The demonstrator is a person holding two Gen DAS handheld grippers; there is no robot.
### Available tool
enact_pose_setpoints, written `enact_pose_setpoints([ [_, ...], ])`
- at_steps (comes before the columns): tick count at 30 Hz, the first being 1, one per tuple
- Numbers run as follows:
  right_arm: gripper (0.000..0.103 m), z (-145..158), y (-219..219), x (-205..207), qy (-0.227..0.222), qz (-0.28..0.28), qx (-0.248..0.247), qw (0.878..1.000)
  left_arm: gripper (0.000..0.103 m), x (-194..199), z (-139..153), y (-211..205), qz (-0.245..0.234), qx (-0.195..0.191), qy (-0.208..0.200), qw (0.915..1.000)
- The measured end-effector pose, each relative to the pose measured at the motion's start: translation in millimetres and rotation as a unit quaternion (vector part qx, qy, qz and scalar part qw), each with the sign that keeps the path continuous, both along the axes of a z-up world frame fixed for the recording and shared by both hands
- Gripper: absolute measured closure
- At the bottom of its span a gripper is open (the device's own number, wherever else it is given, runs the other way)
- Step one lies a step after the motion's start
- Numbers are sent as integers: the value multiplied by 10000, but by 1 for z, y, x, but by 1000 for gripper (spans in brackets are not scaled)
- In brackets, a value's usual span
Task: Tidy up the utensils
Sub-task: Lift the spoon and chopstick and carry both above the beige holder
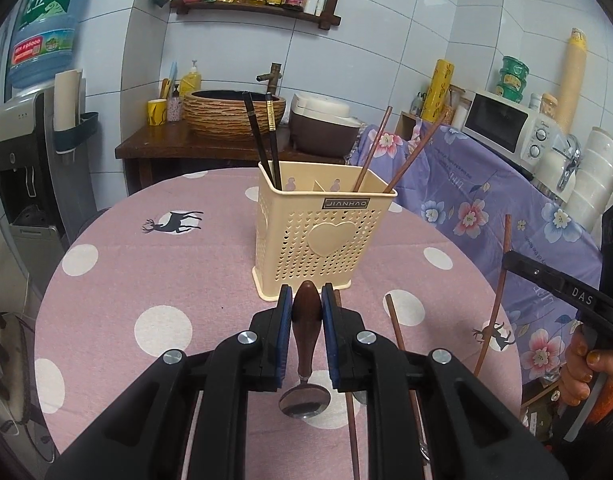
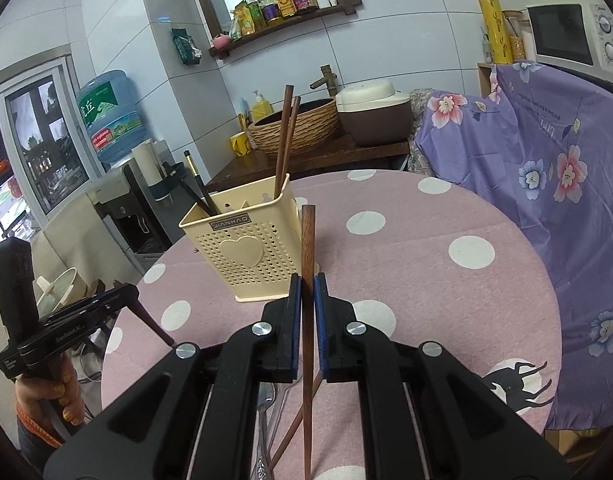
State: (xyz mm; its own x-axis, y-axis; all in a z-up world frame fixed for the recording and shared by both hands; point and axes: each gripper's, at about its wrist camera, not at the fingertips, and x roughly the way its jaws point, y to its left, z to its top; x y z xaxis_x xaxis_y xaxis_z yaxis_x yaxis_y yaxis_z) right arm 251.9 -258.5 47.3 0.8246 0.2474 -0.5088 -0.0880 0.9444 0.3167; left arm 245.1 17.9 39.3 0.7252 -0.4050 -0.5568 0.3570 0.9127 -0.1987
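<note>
A: Why is the left gripper (image 1: 306, 312) clamped on the dark wooden handle of the steel-bowled spoon (image 1: 305, 364)?

B: To stand it in the cream perforated plastic utensil holder (image 1: 310, 236) at centre frame — handle forward, bowl hanging low.

A: And the right gripper (image 2: 306, 300)?

B: Shut on a brown wooden chopstick (image 2: 307, 320), upright at centre.

A: What's in the way?

B: Black chopsticks (image 1: 262, 140) and brown ones (image 1: 390, 148) already lean in the compartments — loose utensils lie on the pink dotted counter (image 1: 146, 272) below.
</note>
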Motion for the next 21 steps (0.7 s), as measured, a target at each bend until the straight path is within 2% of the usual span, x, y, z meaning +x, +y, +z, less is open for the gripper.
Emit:
enact_pose_setpoints([
  [15, 96, 20, 3, -3, -251, 191, -118, 9994, 87, 7, 16, -2, -12, -14, -182, 9998],
  [21, 96, 51, 10, 5, -510, 289, -94, 9982, 87, 23, 45, 1, -117, -276, -258, 9992],
])
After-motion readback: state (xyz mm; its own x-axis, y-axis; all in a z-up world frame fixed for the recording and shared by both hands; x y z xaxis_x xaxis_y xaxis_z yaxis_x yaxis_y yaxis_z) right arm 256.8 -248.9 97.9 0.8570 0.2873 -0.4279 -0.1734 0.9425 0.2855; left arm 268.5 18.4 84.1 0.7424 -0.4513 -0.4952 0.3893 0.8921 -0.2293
